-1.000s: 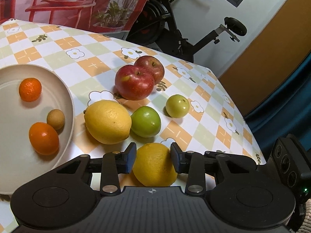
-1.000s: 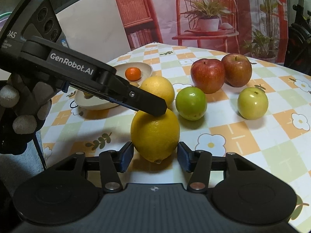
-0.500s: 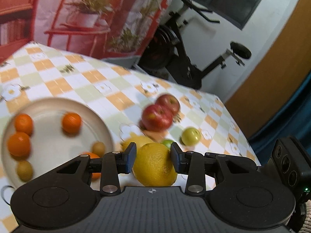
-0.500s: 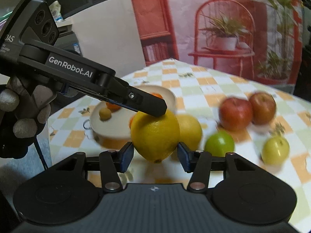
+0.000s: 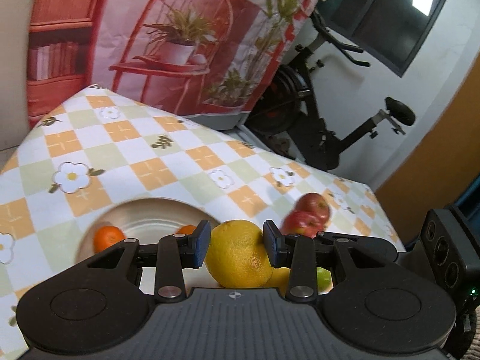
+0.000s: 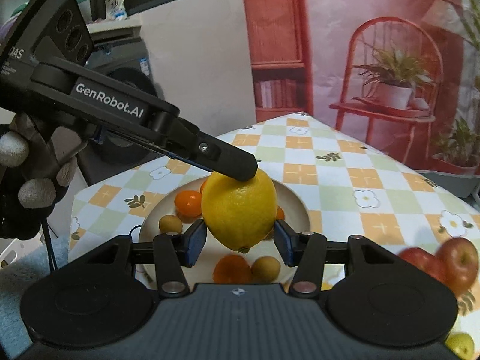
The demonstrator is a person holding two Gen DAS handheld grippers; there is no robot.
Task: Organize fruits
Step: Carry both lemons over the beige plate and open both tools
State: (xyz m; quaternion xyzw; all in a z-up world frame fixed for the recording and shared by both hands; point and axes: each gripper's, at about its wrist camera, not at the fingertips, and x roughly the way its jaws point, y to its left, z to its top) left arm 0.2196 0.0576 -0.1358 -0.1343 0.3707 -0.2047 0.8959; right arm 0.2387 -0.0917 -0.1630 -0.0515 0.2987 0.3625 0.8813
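Showing the left wrist view: left tongs (image 5: 237,243) are closed on a yellow lemon (image 5: 238,255), both blue pads pressed against its sides, fruit held clear above the tabletop (image 5: 144,156). Behind the tongs lies a beige plate (image 5: 150,210) w/ two oranges visible, one at left (image 5: 108,237), one (image 5: 188,229) partly hidden by the left finger. Two red apples (image 5: 309,214), touching each other, sit to the right, blurred. A second yellow fruit (image 5: 280,276) and a green fruit (image 5: 324,279) show below the right finger, mostly hidden. Tabletop carries a checked cloth w/ flower print. Backdrop: printed hanging w/ red chair and potted plant (image 5: 180,39); exercise bike (image 5: 324,126) at right.

Right wrist view: right tongs (image 6: 240,243) flank the same lemon (image 6: 240,210); whether their pads press it or only sit just beside it, I cannot tell. The left tongs (image 6: 240,166) come in from upper left, one finger lying on top of the lemon, held by a gloved hand (image 6: 27,180). Lemon hangs directly over the plate (image 6: 297,207), not touching it. On the plate: oranges (image 6: 188,202) (image 6: 232,268) and two small tan round fruits (image 6: 170,223) (image 6: 265,268). Red apples (image 6: 444,262) sit on the tabletop (image 6: 345,174) at lower right; a yellow-green fruit (image 6: 460,345) shows at the bottom right corner.
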